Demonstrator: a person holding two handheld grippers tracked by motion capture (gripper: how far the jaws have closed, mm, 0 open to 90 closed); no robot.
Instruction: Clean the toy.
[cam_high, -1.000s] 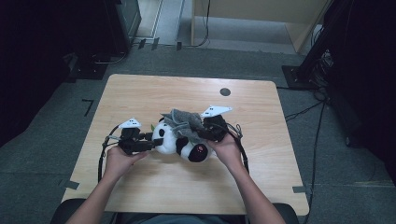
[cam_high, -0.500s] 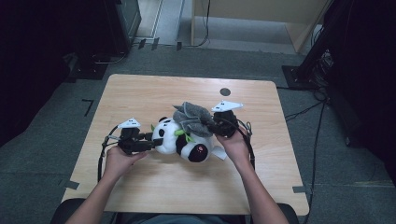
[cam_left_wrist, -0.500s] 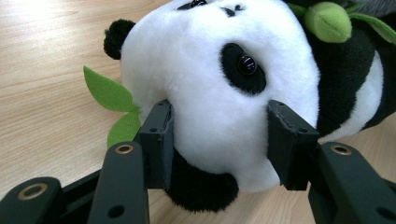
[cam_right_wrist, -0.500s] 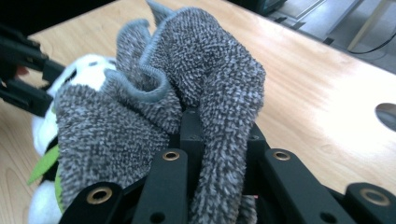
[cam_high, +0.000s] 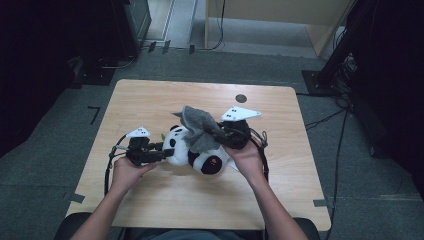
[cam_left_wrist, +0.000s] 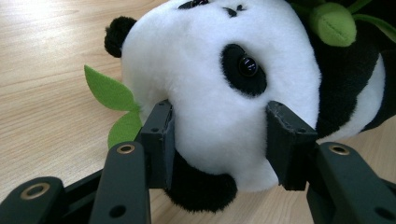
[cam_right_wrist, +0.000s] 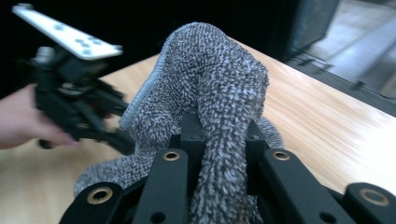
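Plush panda (cam_high: 197, 150) lay mid-worktop (cam_high: 150, 100), slightly near of centre. Left claw (cam_left_wrist: 219, 140) clamped its head from the left, pads sunk into the fur. Right claw (cam_right_wrist: 222, 135) pinched shut on a grey knit cloth (cam_right_wrist: 210, 84) lifted over the panda's body. Both soft, light, squashy; cloth best gripped on a bunched fold. Cloth hid the panda's back; possibly a garment, hard to tell.

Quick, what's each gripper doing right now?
Left gripper: jaws clamped on the plush panda, at its head.
Right gripper: jaws shut on the grey cloth, lifting it above the panda.
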